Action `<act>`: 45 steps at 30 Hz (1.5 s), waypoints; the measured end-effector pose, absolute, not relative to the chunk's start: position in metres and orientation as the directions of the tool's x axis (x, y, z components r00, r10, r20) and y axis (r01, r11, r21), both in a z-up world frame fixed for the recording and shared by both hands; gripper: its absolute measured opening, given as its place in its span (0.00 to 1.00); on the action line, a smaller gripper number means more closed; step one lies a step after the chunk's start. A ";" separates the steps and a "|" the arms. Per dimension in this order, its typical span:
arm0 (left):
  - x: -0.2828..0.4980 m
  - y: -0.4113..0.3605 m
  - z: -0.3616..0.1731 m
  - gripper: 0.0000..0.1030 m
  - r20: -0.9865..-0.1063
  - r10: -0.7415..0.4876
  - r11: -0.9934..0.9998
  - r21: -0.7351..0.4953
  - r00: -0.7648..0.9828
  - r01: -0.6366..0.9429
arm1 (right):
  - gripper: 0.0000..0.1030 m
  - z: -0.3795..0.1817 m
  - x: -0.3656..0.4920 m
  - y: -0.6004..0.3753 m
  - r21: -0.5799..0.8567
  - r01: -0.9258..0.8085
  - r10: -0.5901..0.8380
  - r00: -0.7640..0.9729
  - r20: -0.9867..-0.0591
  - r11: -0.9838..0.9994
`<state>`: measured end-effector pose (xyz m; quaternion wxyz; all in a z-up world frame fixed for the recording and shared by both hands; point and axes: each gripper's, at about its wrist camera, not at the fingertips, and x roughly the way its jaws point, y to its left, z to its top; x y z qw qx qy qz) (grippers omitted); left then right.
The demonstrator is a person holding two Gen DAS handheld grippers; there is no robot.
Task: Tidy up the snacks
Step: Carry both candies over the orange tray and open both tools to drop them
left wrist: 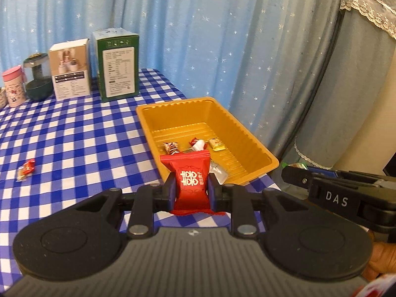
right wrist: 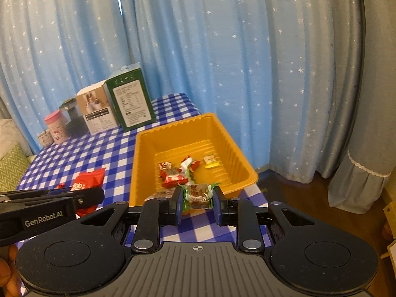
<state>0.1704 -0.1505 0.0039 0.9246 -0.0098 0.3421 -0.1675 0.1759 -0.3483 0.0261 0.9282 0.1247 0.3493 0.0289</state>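
My left gripper [left wrist: 190,182] is shut on a red snack packet [left wrist: 190,180] with white characters, held above the table just before the near rim of the yellow tray [left wrist: 173,106]. My right gripper [right wrist: 197,199] is shut on a green and brown wrapped candy [right wrist: 197,196], also at the tray's near rim [right wrist: 138,163]. Several wrapped candies lie in the tray: a red and white one [right wrist: 170,173], a red one [right wrist: 189,164], a yellow one [right wrist: 211,160]. A small red candy [left wrist: 26,169] lies loose on the checked cloth at the left.
At the table's back stand a green box [left wrist: 118,66], a white box [left wrist: 70,70], a dark kettle [left wrist: 37,76] and a pink cup [left wrist: 13,85]. Blue star curtains hang behind. The table's right edge runs just past the tray. The right gripper's body [left wrist: 346,195] shows at right.
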 end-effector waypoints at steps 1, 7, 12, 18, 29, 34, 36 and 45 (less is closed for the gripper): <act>0.174 -0.153 0.002 0.22 -0.632 -0.320 0.942 -0.135 0.706 0.306 | 0.24 0.025 0.179 -0.349 0.251 0.037 0.138 0.754 -0.642 0.967; 0.197 -0.165 -0.006 0.22 -0.644 -0.333 0.937 -0.146 0.689 0.317 | 0.24 0.020 0.199 -0.357 0.247 0.037 0.135 0.754 -0.643 0.968; 0.215 -0.171 -0.012 0.22 -0.649 -0.345 0.933 -0.156 0.678 0.326 | 0.24 0.014 0.220 -0.362 0.243 0.032 0.138 0.749 -0.648 0.969; 0.244 -0.172 -0.021 0.22 -0.652 -0.327 0.938 -0.136 0.684 0.319 | 0.24 0.008 0.244 -0.368 0.238 0.031 0.135 0.750 -0.648 0.971; 0.283 -0.174 -0.044 0.22 -0.669 -0.332 0.936 -0.149 0.665 0.318 | 0.24 -0.015 0.277 -0.377 0.240 0.050 0.128 0.733 -0.668 0.969; 0.291 -0.177 -0.051 0.38 -0.666 -0.330 0.934 -0.127 0.668 0.334 | 0.24 -0.021 0.285 -0.377 0.244 0.051 0.132 0.727 -0.673 0.968; 0.289 -0.172 -0.051 0.38 -0.666 -0.329 0.936 -0.134 0.670 0.326 | 0.24 -0.022 0.285 -0.377 0.246 0.049 0.134 0.727 -0.673 0.968; 0.264 -0.135 -0.045 0.41 -0.656 -0.284 0.957 -0.149 0.699 0.249 | 0.24 -0.026 0.289 -0.375 0.265 0.045 0.152 0.722 -0.675 0.963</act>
